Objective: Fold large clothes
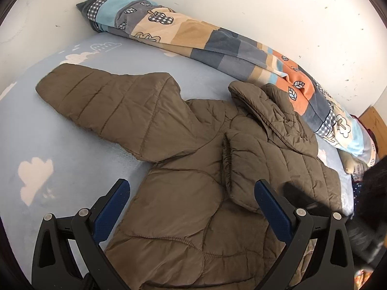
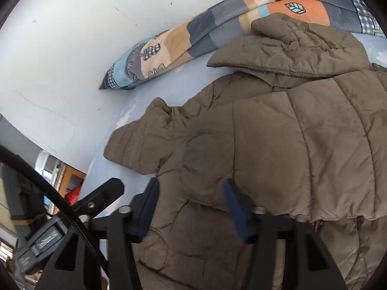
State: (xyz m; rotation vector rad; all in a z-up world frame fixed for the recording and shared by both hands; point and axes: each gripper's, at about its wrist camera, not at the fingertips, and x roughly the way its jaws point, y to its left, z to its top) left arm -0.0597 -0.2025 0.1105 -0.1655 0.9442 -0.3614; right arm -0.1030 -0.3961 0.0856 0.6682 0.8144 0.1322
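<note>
A brown quilted puffer jacket (image 1: 188,174) lies spread on the light blue bed sheet. Its left sleeve (image 1: 104,96) stretches out to the left; the right sleeve (image 1: 266,159) is folded over the body, with the hood (image 1: 261,101) above it. My left gripper (image 1: 191,188) is open and empty, hovering over the jacket's lower body. In the right wrist view the jacket (image 2: 266,145) fills the frame. My right gripper (image 2: 191,188) is open just above the jacket, near the folded sleeve's cuff (image 2: 338,207); nothing is held.
A patchwork blanket (image 1: 205,41) lies rolled along the white wall at the back of the bed (image 1: 36,145); it also shows in the right wrist view (image 2: 193,33). The left gripper's body and cable (image 2: 60,217) sit at lower left. Furniture (image 2: 70,183) stands beyond the bed edge.
</note>
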